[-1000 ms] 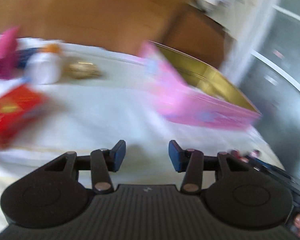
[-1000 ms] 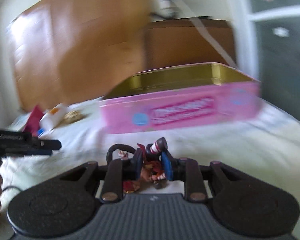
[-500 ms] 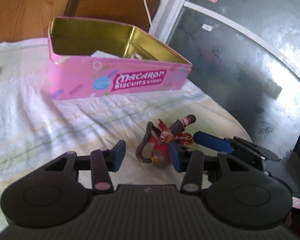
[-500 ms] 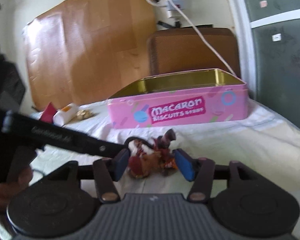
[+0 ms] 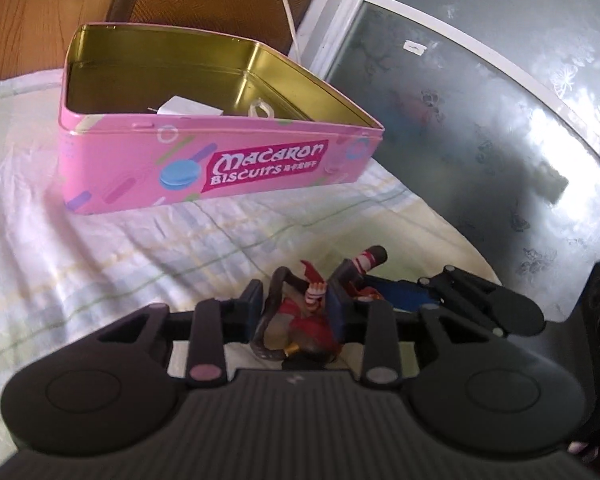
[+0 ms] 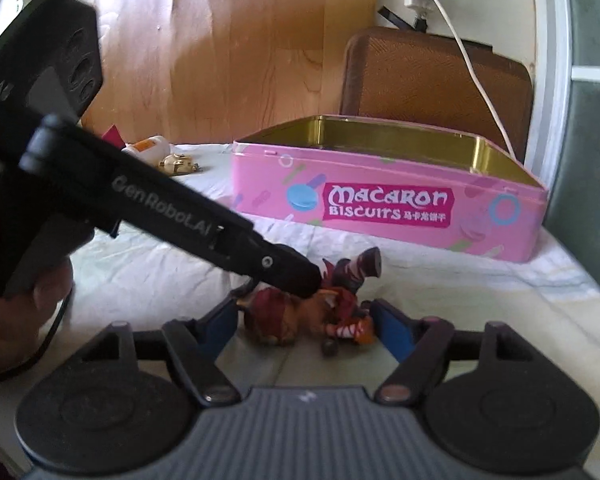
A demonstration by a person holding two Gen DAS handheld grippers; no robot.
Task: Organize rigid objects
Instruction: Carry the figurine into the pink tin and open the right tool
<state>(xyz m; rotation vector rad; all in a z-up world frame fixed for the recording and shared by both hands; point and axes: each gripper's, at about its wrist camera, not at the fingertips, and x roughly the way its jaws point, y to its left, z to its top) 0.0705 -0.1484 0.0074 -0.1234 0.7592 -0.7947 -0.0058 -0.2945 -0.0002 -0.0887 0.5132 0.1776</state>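
A small red and brown toy figurine (image 5: 300,320) lies on the white cloth in front of the open pink Macaron Biscuits tin (image 5: 220,168). My left gripper (image 5: 296,304) is shut on the figurine. In the right wrist view the figurine (image 6: 300,316) lies between the open fingers of my right gripper (image 6: 304,328), which do not touch it. The left gripper (image 6: 300,276) reaches in from the left and holds the figurine there. The tin (image 6: 388,208) stands just behind.
The tin holds a white card (image 5: 188,108) and a small ring (image 5: 262,109). A white bottle (image 6: 148,148) and a gold trinket (image 6: 178,164) lie at the back left. A brown chair (image 6: 432,76) and a frosted glass door (image 5: 480,100) stand behind the table.
My right gripper has opened wide and let go of the figurine. My left gripper swung right to the figurine and shut on it.
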